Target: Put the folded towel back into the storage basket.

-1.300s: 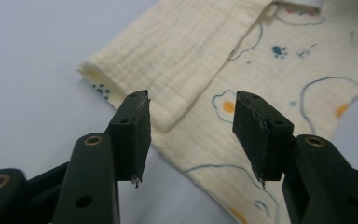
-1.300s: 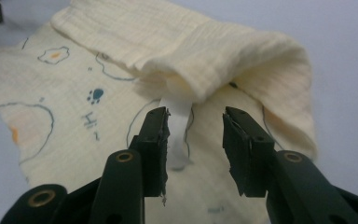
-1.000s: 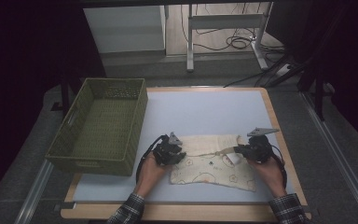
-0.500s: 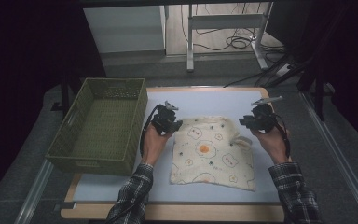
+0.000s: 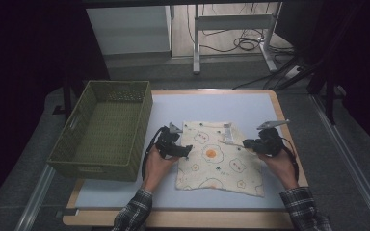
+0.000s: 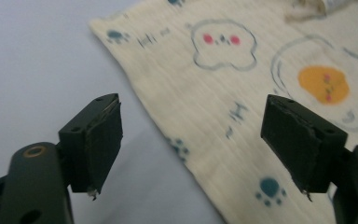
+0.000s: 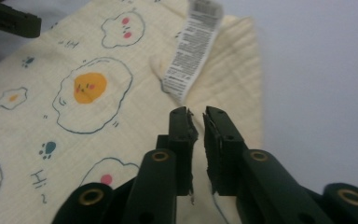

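- The cloth (image 5: 218,159), cream with fried-egg prints, lies spread flat on the table (image 5: 231,103), nearer the person's edge than the far one.
- The left tongs (image 5: 187,151) sit at the cloth's left edge; in the left gripper view the left tongs (image 6: 191,140) stand wide, having just been opening, one jaw over bare table, the other over the cloth, gripping nothing.
- The right tongs (image 5: 246,143) hover at the cloth's upper right part; in the right gripper view the right tongs (image 7: 198,126) are nearly closed, having just been closing, with nothing pinched between them.
- A white label (image 7: 193,44) lies on the cloth just ahead of the right tongs, near the right border.
- The green basket (image 5: 79,161) stands at the table's left side, close to the left hand (image 5: 159,168).
- Open blue table surface lies beyond the cloth's far edge and along its right side.
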A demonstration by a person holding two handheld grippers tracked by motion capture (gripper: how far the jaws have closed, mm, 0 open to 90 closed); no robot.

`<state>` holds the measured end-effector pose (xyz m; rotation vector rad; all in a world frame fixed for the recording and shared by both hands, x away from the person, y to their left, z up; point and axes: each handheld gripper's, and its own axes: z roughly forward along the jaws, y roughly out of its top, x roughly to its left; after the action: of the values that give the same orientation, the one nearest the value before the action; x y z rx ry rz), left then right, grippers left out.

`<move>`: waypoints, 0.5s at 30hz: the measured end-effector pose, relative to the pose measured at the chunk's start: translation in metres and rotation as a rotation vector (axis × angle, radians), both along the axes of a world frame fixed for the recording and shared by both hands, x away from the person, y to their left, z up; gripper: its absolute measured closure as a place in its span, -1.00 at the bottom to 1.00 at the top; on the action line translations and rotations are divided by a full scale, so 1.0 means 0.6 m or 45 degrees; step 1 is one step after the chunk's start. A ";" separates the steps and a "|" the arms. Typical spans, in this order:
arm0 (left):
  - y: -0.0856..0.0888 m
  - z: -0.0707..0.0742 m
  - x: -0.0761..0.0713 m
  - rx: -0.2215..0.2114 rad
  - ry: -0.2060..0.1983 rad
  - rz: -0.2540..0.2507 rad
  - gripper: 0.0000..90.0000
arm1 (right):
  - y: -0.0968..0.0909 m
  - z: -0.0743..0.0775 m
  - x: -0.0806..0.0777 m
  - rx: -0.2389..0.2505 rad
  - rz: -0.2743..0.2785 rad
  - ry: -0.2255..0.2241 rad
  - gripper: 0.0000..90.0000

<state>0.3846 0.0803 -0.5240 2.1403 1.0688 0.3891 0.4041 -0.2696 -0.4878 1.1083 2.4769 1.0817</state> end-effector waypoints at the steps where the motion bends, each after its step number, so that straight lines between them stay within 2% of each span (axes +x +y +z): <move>1: -0.002 -0.005 -0.005 0.012 -0.002 -0.001 -0.59 | 0.009 -0.006 0.001 -0.018 0.011 -0.008 0.83; 2: -0.002 -0.005 -0.005 0.012 -0.002 -0.001 -0.61 | 0.017 -0.010 0.004 -0.031 0.024 -0.017 0.82; 3: -0.003 -0.016 -0.012 0.032 -0.007 -0.002 -0.62 | 0.025 -0.014 0.006 -0.045 0.030 -0.038 0.75; 4: -0.003 -0.016 -0.012 0.032 -0.007 -0.002 -0.63 | 0.025 -0.014 0.006 -0.045 0.030 -0.038 0.75; 5: -0.002 -0.023 -0.014 0.046 -0.003 -0.003 -0.63 | 0.034 -0.016 0.009 -0.054 0.020 -0.061 0.67; 6: 0.003 -0.030 -0.013 0.006 0.012 0.004 -0.69 | 0.048 -0.024 0.022 -0.059 0.013 -0.079 0.52; 7: 0.003 -0.030 -0.013 0.006 0.012 0.004 -0.70 | 0.048 -0.024 0.022 -0.059 0.013 -0.079 0.52; 9: 0.007 -0.034 -0.014 -0.013 -0.008 -0.002 -0.69 | 0.062 -0.040 0.037 -0.127 0.011 -0.079 0.44; 10: 0.006 -0.034 -0.015 -0.012 -0.011 -0.001 -0.69 | 0.062 -0.040 0.037 -0.127 0.011 -0.079 0.44; 11: 0.006 -0.034 -0.015 -0.011 -0.011 -0.001 -0.69 | 0.065 -0.047 0.041 -0.158 0.009 -0.082 0.45; 13: 0.006 -0.034 -0.014 -0.012 -0.010 -0.001 -0.70 | 0.065 -0.052 0.044 -0.150 -0.010 -0.107 0.76; 15: 0.007 -0.035 -0.014 -0.012 -0.010 0.000 -0.69 | 0.060 -0.048 0.047 -0.146 -0.045 -0.112 0.93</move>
<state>0.3760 0.0842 -0.5448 2.1289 1.0639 0.3912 0.4321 -0.2338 -0.5168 1.0443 2.4092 0.9451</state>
